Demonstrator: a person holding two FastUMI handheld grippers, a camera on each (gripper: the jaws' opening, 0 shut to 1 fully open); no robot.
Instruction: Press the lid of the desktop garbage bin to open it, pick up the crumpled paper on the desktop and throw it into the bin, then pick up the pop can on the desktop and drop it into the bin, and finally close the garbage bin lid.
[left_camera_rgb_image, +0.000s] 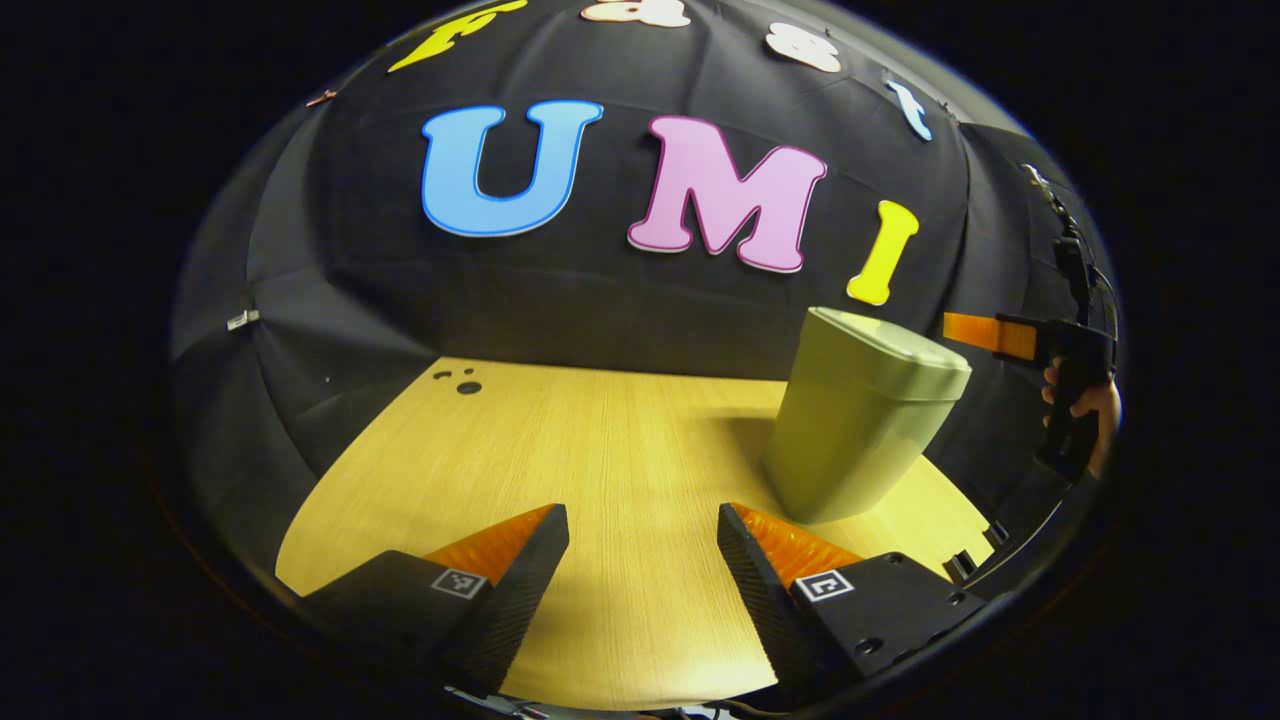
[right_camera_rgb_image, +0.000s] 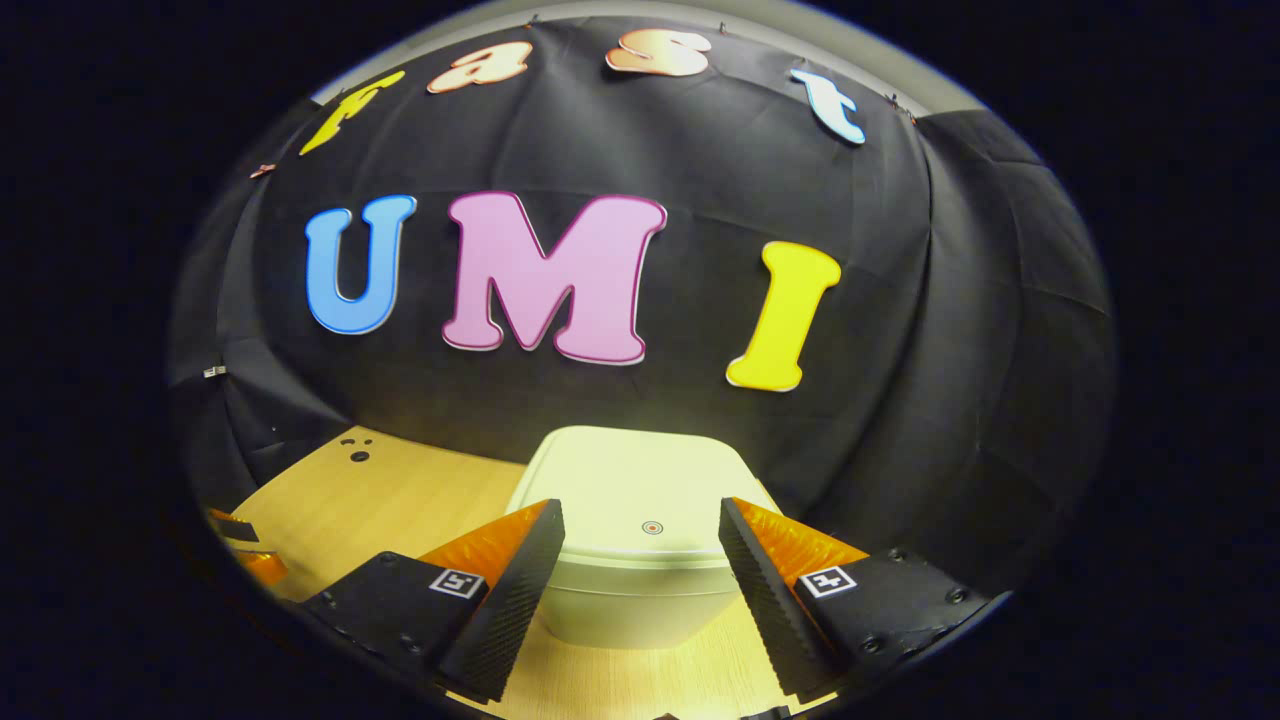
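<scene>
In the left gripper view, the left gripper sits nearest, at the bottom, its two fingers spread wide apart with nothing between them, only bare wooden desktop showing in the gap. Just beyond its right-hand finger, on the desktop, stands the garbage bin, a pale green container that narrows toward its base, upright, with its lid lying flat and closed on top. Farther off, at the right edge and level with the lid, the right gripper reaches in from the side, held by a person's hand; its tip is near the lid's edge, but whether it touches the lid cannot be told from here. At the far left corner of the desktop there are a few small dark holes, and behind everything hangs the booth's black cloth wall. In the right gripper view, the right gripper is nearest, at the bottom, its fingers likewise released and wide apart, holding nothing. Between and just past them is the bin's closed lid, seen from above, with a small round red mark near its front edge, centred in the gap. The bin's body shows below the lid, standing on the desktop. The cloth wall rises behind.
</scene>
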